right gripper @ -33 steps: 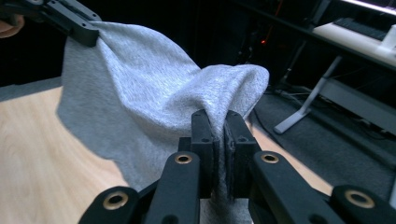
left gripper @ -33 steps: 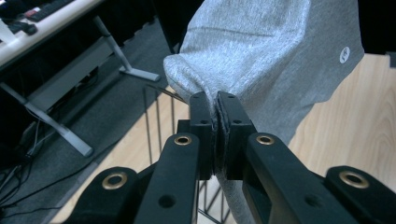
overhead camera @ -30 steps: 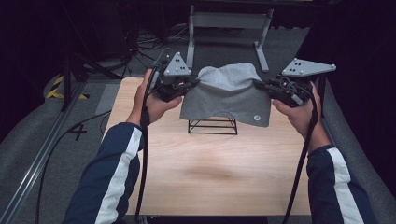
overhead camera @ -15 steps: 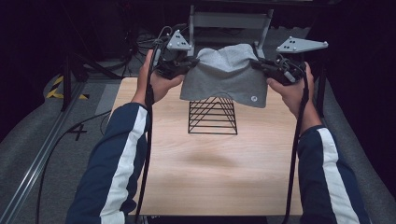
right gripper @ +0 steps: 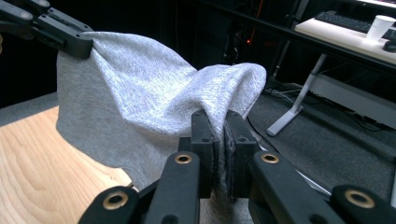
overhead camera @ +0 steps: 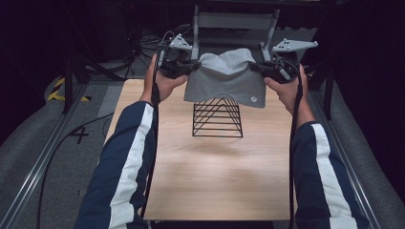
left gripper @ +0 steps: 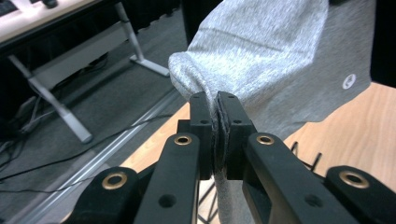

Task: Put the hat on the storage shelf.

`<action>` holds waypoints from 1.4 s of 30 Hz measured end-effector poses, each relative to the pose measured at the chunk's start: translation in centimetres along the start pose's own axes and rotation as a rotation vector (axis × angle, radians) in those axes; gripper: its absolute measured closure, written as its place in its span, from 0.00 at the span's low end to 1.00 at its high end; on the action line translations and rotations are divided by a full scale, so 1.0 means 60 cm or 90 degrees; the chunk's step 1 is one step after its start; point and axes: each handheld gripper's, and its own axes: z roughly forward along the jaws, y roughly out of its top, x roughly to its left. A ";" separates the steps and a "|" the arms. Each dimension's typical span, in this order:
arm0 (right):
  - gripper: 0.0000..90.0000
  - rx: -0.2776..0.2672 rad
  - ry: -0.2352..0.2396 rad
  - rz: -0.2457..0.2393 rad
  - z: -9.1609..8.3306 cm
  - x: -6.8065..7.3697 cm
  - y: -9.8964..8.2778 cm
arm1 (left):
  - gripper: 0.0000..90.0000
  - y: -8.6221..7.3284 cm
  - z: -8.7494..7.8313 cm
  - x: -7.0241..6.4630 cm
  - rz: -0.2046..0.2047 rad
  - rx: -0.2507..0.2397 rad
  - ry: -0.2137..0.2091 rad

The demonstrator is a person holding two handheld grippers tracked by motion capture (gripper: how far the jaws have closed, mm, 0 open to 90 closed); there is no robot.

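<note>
You had the soft, light grey garment (overhead camera: pixel 224 78) pinched by its top edge in both clamped grippers, left (overhead camera: pixel 193 68) and right (overhead camera: pixel 257 67), sagging limply above the wire rack (overhead camera: pixel 217 119).

The cloth (overhead camera: pixel 224 78) hangs in the air over the far end of the table (overhead camera: pixel 210 181). The left gripper (overhead camera: pixel 191 68) pinches its left top corner and the right gripper (overhead camera: pixel 258 68) pinches its right top corner. The wire rack (overhead camera: pixel 217 118) stands on the table under the cloth, a bit nearer the person. A desk frame (overhead camera: pixel 234 21) stands behind the table.
</note>
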 end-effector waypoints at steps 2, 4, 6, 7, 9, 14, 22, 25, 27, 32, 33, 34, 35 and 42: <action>0.94 0.010 0.007 -0.010 -0.005 0.006 -0.002 | 0.96 -0.010 -0.013 -0.004 -0.008 -0.016 -0.004; 0.94 0.005 0.013 -0.011 -0.008 0.007 -0.003 | 0.96 -0.012 -0.019 -0.005 -0.008 -0.019 -0.006; 0.94 0.013 0.025 -0.026 -0.019 0.018 -0.001 | 0.96 -0.016 -0.030 -0.009 0.004 -0.014 -0.008; 0.94 0.013 0.025 -0.026 -0.019 0.018 -0.001 | 0.96 -0.017 -0.034 -0.012 0.006 -0.019 -0.006; 0.94 0.009 0.030 -0.035 -0.028 0.029 0.001 | 0.96 -0.021 -0.045 -0.019 0.012 -0.025 -0.006; 0.94 0.015 0.031 -0.051 -0.032 0.049 -0.005 | 0.95 -0.031 -0.049 -0.032 0.031 -0.015 -0.005; 0.94 0.022 0.036 -0.044 -0.028 0.052 -0.038 | 0.95 -0.058 -0.029 -0.045 0.025 -0.009 -0.016; 0.94 0.027 0.036 -0.042 -0.022 0.051 -0.050 | 0.95 -0.075 -0.009 -0.049 0.030 0.014 -0.014; 0.94 0.030 0.038 -0.040 -0.017 0.050 -0.057 | 0.95 -0.080 -0.005 -0.050 0.030 0.023 -0.017; 0.94 0.049 0.048 -0.027 0.001 0.054 -0.095 | 0.95 -0.107 0.020 -0.056 0.026 0.038 -0.026; 0.94 0.051 0.051 -0.024 0.005 0.055 -0.105 | 0.95 -0.122 0.029 -0.058 0.017 0.044 -0.033; 0.94 0.051 0.051 -0.024 0.005 0.055 -0.105 | 0.95 -0.122 0.029 -0.058 0.017 0.044 -0.033; 0.94 0.054 0.052 -0.023 0.008 0.057 -0.112 | 0.95 -0.128 0.032 -0.058 0.015 0.047 -0.036; 0.94 0.079 0.065 -0.011 0.028 0.065 -0.164 | 0.95 -0.169 0.054 -0.065 -0.012 0.053 -0.046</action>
